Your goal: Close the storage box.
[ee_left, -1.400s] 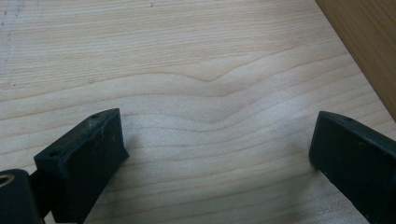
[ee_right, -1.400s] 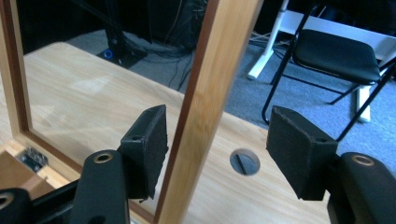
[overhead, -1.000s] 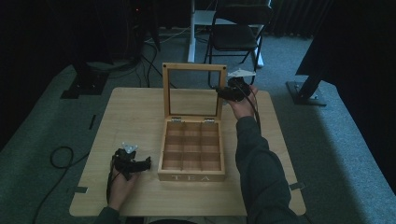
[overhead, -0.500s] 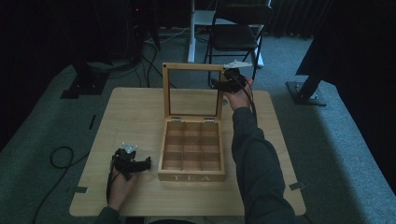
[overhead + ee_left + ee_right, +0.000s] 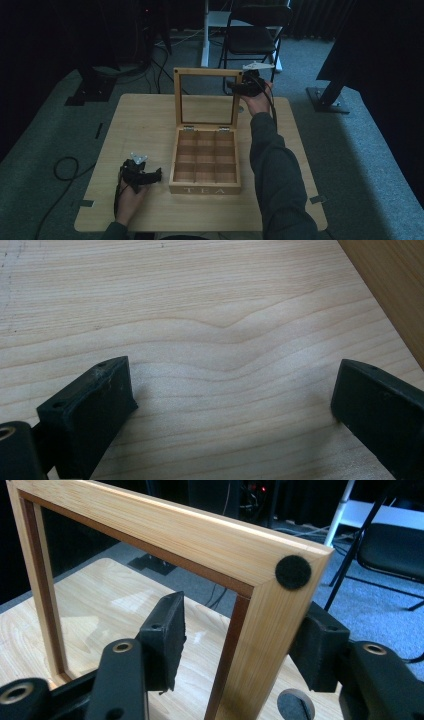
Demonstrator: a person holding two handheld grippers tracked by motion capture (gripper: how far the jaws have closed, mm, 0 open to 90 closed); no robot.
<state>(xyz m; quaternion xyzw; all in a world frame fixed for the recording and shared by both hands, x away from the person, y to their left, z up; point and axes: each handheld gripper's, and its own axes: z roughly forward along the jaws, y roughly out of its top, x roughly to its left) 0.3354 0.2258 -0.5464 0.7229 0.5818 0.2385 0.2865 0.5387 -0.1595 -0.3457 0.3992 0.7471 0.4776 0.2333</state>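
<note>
Over the last second the right tool (image 5: 239,89) has climbed from partway down the lid's side rail to its top right corner, while the left tool (image 5: 150,176) has stayed put on the tabletop (image 5: 145,120). In the right gripper view the jaws straddle the corner of the lid (image 5: 190,535), one inside the glazed frame and one outside; there is a visible gap on the inner side, so I judge it spread and not yet pinching the wood. The lid stands upright, its long rail running across the tabletop, hinged at the far edge of the tea box (image 5: 206,162), whose empty compartments lie toward the person. So the coming move likely turns on swinging that corner about the hinge line, and the right hand is plainly the nearer one. The left tool rests released, jaws wide, just beside the box's left wall. Beyond the tabletop are grey carpet, a folding chair (image 5: 255,35) and dark drapes.
</note>
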